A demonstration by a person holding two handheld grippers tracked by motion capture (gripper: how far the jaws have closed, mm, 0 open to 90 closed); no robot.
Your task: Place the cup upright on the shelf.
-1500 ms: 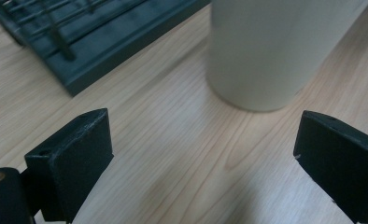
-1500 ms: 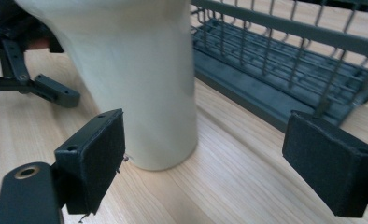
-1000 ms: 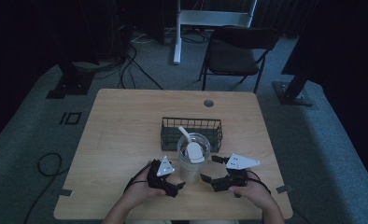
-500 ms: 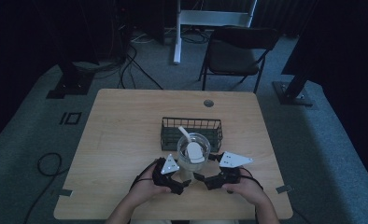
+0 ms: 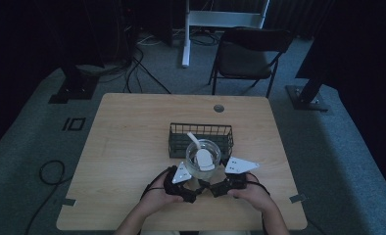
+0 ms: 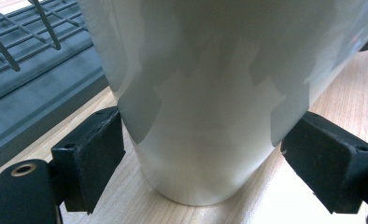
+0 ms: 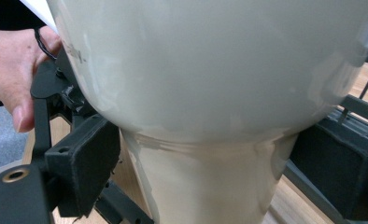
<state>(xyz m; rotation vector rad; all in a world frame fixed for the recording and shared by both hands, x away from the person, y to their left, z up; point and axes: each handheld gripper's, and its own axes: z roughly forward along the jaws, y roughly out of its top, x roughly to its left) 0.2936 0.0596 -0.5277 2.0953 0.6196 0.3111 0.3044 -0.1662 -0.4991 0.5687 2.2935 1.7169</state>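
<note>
A white cup (image 5: 203, 159) with a white spoon (image 5: 196, 144) in it stands on the wooden table (image 5: 132, 127), just in front of a dark wire basket (image 5: 201, 128). My left gripper (image 5: 195, 187) reaches the cup's foot from the near left, my right gripper (image 5: 211, 186) from the near right. In the left gripper view the cup (image 6: 205, 93) sits between the jaws of the left gripper (image 6: 203, 158), pads close beside its base. The right gripper (image 7: 205, 168) flanks the narrow lower part of the cup (image 7: 210, 84) the same way. Both are open.
The wire basket stands directly behind the cup, its wires (image 6: 28, 28) close to the wall. A round grommet (image 5: 219, 108) sits near the table's far edge. A folding chair (image 5: 247, 54) stands beyond the table. The other hand (image 7: 14, 79) is close in the right gripper view.
Both grippers have moved inward toward each other and forward, from either side of the cup to around its base. The cup and spoon have stayed in place.
</note>
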